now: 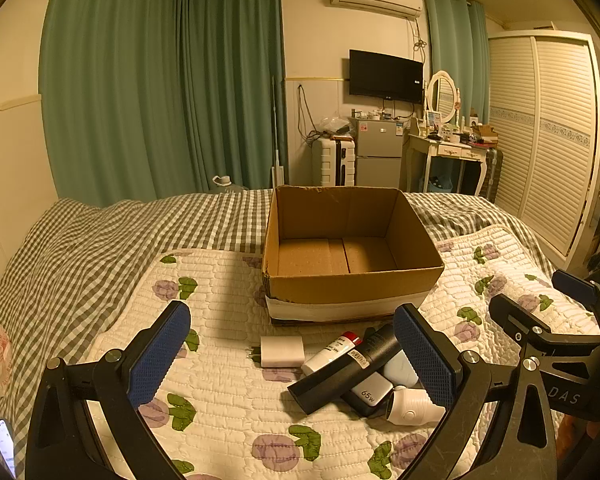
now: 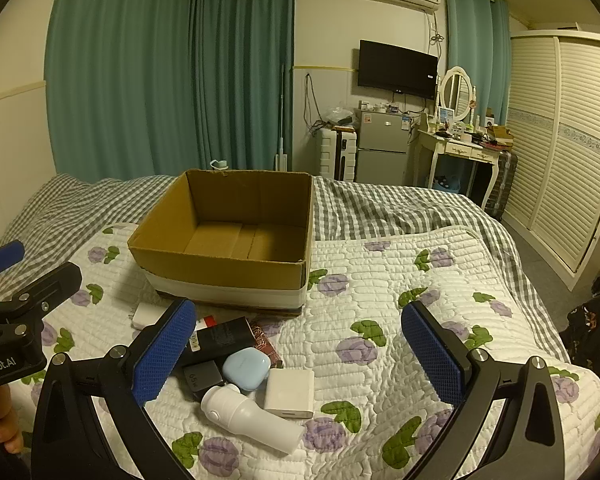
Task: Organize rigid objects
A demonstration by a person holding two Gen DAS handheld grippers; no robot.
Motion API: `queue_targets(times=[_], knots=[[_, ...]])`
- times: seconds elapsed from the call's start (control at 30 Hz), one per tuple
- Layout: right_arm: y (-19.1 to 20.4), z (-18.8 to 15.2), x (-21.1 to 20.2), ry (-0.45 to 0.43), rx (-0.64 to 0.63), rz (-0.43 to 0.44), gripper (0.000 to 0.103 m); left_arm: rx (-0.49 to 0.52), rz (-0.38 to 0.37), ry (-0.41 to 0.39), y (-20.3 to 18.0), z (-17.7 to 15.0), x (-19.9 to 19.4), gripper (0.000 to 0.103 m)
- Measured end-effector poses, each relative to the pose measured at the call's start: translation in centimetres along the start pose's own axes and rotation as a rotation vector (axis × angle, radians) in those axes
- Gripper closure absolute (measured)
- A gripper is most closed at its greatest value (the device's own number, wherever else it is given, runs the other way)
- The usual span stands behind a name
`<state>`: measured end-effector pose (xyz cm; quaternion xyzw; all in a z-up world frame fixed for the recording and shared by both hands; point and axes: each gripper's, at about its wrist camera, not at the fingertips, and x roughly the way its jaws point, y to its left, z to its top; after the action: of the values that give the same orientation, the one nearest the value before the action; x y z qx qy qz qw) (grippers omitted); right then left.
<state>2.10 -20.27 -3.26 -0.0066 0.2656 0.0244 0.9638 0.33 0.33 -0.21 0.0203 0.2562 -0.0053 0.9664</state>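
Nothing packed yet: cardboard box (image 1: 352,252) sits empty just beyond both tongs. Left tongs (image 1: 296,356) & right tongs (image 2: 300,356) spread wide, holding nothing; gadget pile (image 2: 240,368) on bed, btwn/below them, all left to do.

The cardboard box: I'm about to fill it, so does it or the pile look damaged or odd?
The cardboard box sits empty, its far rim ragged. The black device lies askew across the 65W charger and tube.

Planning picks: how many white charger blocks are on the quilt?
2. One white charger lies left of the pile, before the box; another white block lies on the pile's right. More may be hidden.
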Motion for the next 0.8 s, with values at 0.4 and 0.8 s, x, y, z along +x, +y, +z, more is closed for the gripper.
queue_targets(times=[0.4, 0.8], knots=[[0.1, 0.0, 0.2, 0.025, -0.008, 0.041, 0.0, 0.0, 0.0, -0.001, 0.0, 0.0, 0.0, 0.0], [-0.4, -3.2, 5.9, 0.204, -0.073, 0.025, 0.003, -0.003, 0.01, 0.058, -0.2, -1.6, 2.5, 0.0]])
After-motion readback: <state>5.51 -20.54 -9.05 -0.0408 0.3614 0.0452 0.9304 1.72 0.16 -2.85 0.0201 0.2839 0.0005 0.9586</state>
